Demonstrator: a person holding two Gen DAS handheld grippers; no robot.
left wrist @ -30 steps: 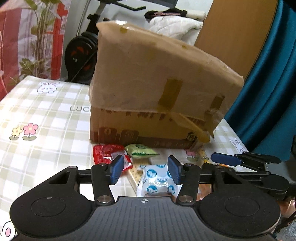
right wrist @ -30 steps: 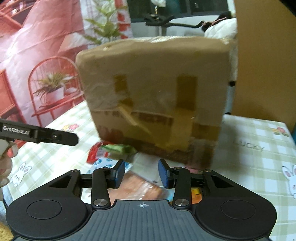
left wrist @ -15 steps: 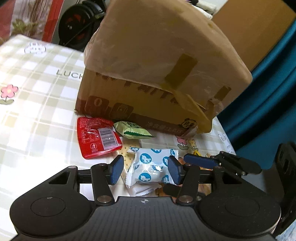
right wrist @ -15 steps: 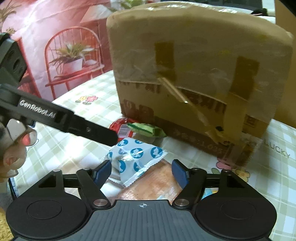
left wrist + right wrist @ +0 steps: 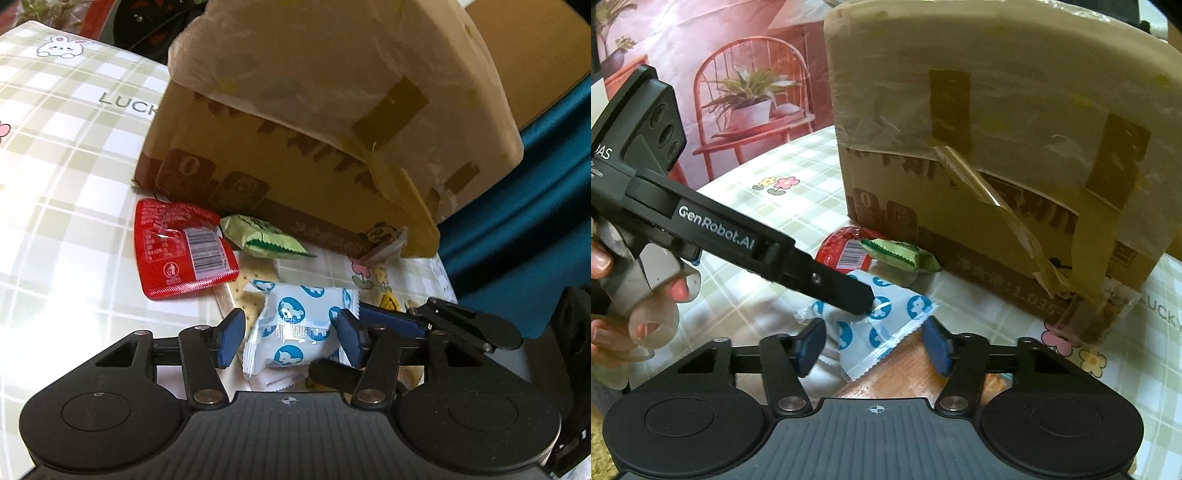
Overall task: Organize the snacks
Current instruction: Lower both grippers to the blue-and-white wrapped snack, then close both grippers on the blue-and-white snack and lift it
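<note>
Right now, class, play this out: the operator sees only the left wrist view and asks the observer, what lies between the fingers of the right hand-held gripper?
Observer: An orange packet lies under the right hand-held gripper, with a corner of the blue-and-white packet over it. The jaws have just been closing but pinch nothing.
Operator: Where is my own fingertip?
Observer: The left hand-held gripper has one finger with its tip over that blue-and-white packet.
Operator: What holds it?
Observer: A person's hand, with fingers in what look like clear loops.
</note>
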